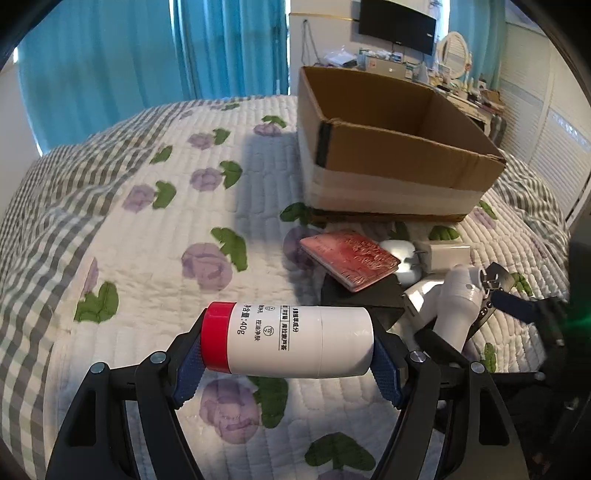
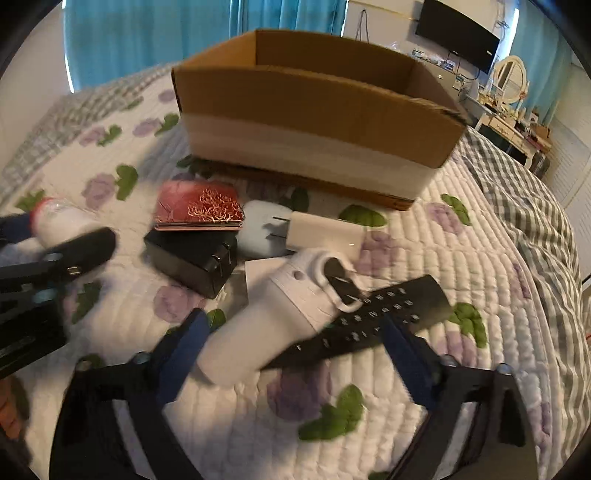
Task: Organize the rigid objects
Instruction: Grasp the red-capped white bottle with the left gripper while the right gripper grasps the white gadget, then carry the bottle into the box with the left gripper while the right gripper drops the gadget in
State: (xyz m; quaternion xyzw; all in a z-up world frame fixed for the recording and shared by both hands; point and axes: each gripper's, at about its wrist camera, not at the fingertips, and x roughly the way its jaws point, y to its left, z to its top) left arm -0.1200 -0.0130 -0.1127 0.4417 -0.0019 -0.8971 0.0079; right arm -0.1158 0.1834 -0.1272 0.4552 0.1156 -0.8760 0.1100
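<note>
My left gripper (image 1: 288, 354) is shut on a white tube with a red cap (image 1: 291, 339), held sideways above the quilt; it also shows blurred in the right wrist view (image 2: 62, 221). My right gripper (image 2: 295, 339) is open around a white bottle with a loop strap (image 2: 273, 314), which lies tilted on a black remote (image 2: 373, 321). An open cardboard box (image 1: 388, 147) (image 2: 314, 122) stands on the bed beyond. In front of it lie a red case (image 2: 199, 206), a black charger (image 2: 192, 258), a white charger (image 2: 325, 232) and a white round object (image 2: 258, 225).
The bed is covered by a white quilt with purple flowers (image 1: 166, 240) and a checked border (image 2: 535, 221). Blue curtains (image 1: 147, 48) hang behind. A dresser with a mirror (image 2: 509, 77) and a wall TV (image 1: 397, 26) stand at the far right.
</note>
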